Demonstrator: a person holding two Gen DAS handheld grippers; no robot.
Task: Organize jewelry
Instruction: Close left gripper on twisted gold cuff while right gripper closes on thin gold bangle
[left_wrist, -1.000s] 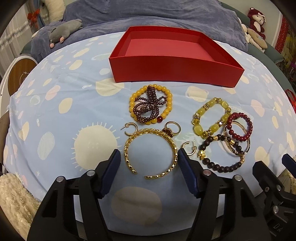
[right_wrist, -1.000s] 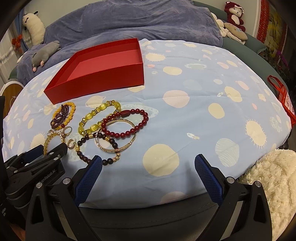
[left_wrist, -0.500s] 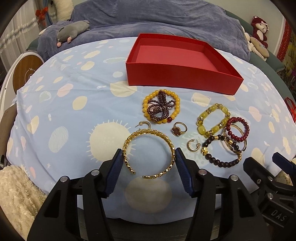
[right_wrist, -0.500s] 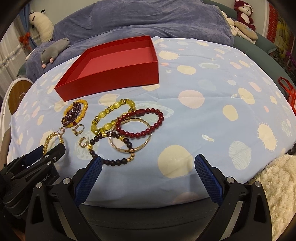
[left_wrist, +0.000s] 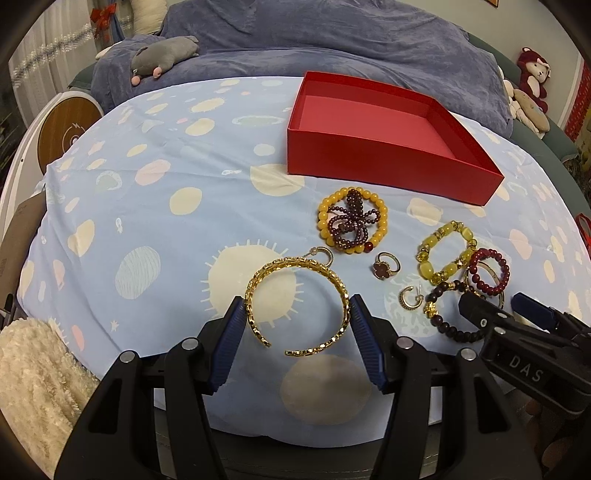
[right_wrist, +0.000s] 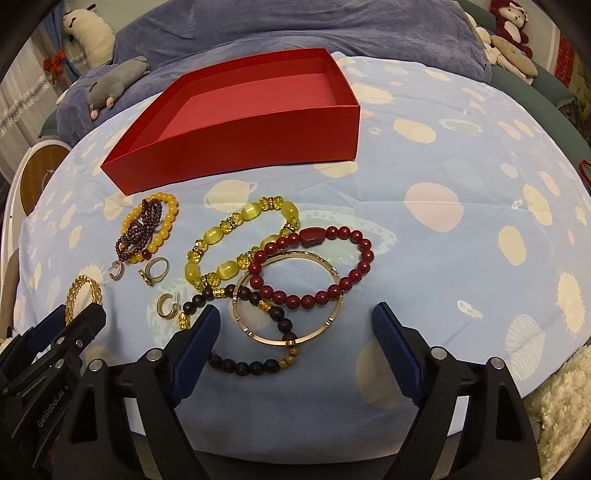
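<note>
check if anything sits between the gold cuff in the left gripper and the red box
Yes. The gold cuff, clamped in the left gripper, has the yellow bead bracelet with a garnet strand lying between it and the empty red box.

A light blue cloth with pale dots and suns covers the surface. Behind it lies a purple-blue blanket, and a grey plush animal rests on it. A red plush toy sits at the far right.
</note>
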